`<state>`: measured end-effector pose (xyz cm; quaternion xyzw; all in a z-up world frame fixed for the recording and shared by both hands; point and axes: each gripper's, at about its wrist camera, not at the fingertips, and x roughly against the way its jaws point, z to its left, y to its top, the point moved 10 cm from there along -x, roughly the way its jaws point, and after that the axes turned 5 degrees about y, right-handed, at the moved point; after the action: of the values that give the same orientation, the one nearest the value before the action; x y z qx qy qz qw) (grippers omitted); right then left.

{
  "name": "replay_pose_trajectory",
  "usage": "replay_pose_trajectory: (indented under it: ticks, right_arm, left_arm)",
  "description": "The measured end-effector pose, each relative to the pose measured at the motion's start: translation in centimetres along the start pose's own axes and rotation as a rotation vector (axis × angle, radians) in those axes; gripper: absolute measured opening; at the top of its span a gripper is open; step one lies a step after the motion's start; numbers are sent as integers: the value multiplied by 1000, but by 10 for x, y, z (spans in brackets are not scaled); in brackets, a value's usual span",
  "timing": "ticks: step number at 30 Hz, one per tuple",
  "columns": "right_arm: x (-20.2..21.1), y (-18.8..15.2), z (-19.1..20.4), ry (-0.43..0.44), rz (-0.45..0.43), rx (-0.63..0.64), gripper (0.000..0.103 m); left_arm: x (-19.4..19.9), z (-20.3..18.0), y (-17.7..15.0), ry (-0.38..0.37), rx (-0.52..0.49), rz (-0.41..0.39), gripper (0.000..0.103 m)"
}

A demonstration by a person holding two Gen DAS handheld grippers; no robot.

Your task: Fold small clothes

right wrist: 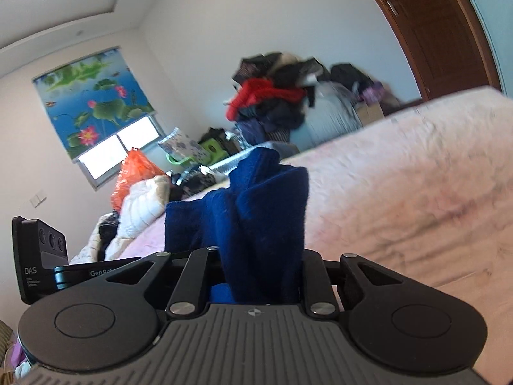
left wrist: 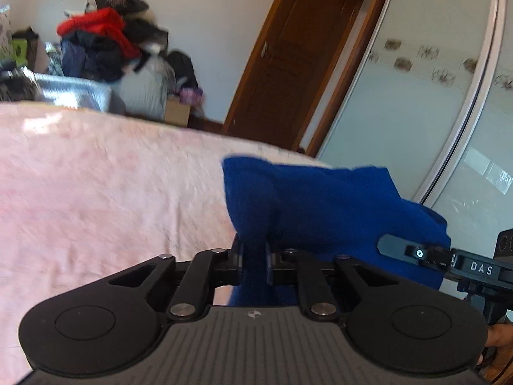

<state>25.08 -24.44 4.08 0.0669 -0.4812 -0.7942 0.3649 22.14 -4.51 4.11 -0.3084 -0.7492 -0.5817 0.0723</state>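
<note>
both tongs, left (left wrist: 253,256) and right (right wrist: 261,272), clamped on fuzzy bunched blue cloth (left wrist: 320,205), pink bedspread (left wrist: 96,192)

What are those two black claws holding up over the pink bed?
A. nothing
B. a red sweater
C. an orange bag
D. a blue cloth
D: the left gripper and the right gripper are each shut on the blue cloth, above the bed.
</note>
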Motion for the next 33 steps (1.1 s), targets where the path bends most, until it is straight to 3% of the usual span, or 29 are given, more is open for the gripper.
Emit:
replay_pose_trajectory:
  ticks: [4, 7, 9, 12, 15, 16, 17, 19, 22, 24, 25, 27, 28, 29, 30, 31, 33]
  right_arm:
    - [31, 6, 43, 52, -23, 6, 21]
    - [43, 5, 73, 101, -27, 23, 20]
    - [44, 2, 82, 97, -22, 56, 20]
    - [42, 0, 78, 79, -6, 54, 20]
    - [43, -1, 71, 77, 5, 39, 20]
    - [45, 0, 70, 93, 11, 43, 20]
    - [48, -2, 72, 108, 12, 50, 19]
    - [52, -1, 70, 136, 16, 49, 19]
    - [55, -3, 70, 174, 28, 65, 19]
    - [56, -4, 70, 191, 33, 48, 19]
    - [55, -4, 68, 195, 31, 36, 19]
    - [55, -5, 62, 195, 26, 18, 20]
    - [56, -5, 60, 192, 22, 12, 20]
    - [56, -5, 56, 180, 16, 2, 20]
    - [56, -5, 52, 166, 12, -8, 19]
    - [56, -5, 49, 152, 8, -13, 20]
    - [57, -8, 46, 122, 7, -19, 20]
  left_arm:
    - [66, 5, 27, 1, -25, -133, 6]
    - [83, 12, 34, -21, -21, -137, 6]
    - [81, 18, 27, -69, 2, -119, 6]
    - [51, 26, 3, -146, 57, -5, 8]
    - [11, 23, -21, -241, 53, 101, 22]
    - [1, 20, -26, -285, 40, 104, 34]
    - [-7, 18, -30, -317, 13, 106, 60]
    - [-20, 15, -34, -351, -2, 80, 86]
    - [-32, 6, -34, -476, 8, 57, 88]
    - [-36, -2, -32, -631, 48, 53, 89]
    - [-42, -4, -30, -668, 84, 72, 89]
    - [-52, -6, -30, -747, 171, 112, 88]
    - [-56, -5, -30, -753, 191, 122, 87]
    - [-59, -4, -31, -726, 197, 131, 62]
    - [-62, -3, -33, -697, 180, 144, 25]
    - [-66, -1, -37, -649, 169, 170, 12]
    - [-63, 3, -42, -611, 174, 174, 9]
